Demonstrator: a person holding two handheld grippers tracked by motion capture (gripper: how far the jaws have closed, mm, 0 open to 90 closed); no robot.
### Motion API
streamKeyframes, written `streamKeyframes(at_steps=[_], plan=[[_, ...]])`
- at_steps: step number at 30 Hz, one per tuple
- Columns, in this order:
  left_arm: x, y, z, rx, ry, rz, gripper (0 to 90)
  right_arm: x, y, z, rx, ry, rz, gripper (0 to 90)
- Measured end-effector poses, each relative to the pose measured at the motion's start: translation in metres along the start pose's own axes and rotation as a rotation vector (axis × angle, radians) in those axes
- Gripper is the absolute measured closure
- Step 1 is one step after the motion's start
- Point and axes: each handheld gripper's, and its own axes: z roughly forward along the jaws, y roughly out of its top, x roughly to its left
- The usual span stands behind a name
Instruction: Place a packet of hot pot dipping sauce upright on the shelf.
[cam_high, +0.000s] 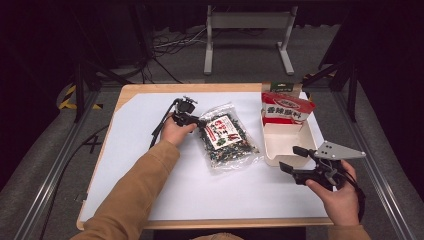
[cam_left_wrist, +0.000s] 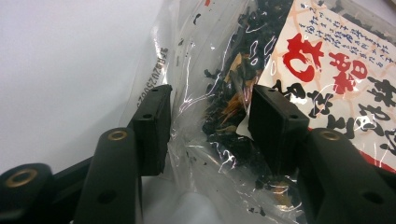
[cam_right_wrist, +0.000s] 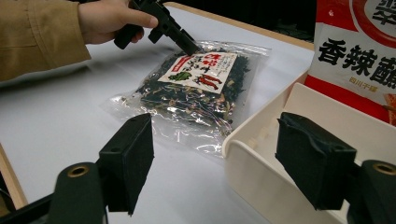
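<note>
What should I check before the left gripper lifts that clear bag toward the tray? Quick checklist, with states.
1. Clear bag between the left gripper pads: ok.
2. Pads pressing the film: cannot tell; gaps show at both pads.
3. Tray has bare floor: ok.
4. Red pouch stands at the tray's far end, may crowd the drop: cannot tell.
5. Right gripper open, holding nothing, near the tray's front corner: ok.

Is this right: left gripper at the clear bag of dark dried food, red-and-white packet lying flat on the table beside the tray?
Not quite. The red-and-white packet stands upright inside the white tray, as the high view shows. The left gripper is at the clear bag.
</note>
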Motion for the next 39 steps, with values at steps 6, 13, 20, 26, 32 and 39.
streamKeyframes(at_steps=[6, 13, 20, 26, 32, 39], plan=[[-0.002, 0.0, -0.001, 0.007, 0.035, 0.007, 63.5, 0.0, 0.0, 0.0, -0.001, 0.002, 0.004, 28.7], [-0.006, 0.001, -0.002, 0.016, 0.058, 0.018, 71.7, -0.001, -0.001, 0.001, 0.001, 0.007, 0.009, 31.0], [-0.006, 0.001, -0.003, 0.011, 0.07, 0.009, 86.7, 0.0, -0.002, -0.002, -0.006, 0.015, 0.021, 42.2], [-0.008, 0.0, -0.007, -0.013, 0.066, 0.024, 87.5, -0.004, -0.002, -0.003, -0.017, 0.012, 0.043, 48.0], [-0.012, 0.0, -0.027, -0.058, 0.047, 0.043, 87.9, -0.005, 0.0, -0.001, -0.017, 0.039, 0.057, 51.3], [-0.023, 0.005, -0.053, -0.115, 0.044, 0.094, 88.2, -0.004, 0.004, -0.003, -0.023, 0.035, 0.047, 51.5]])
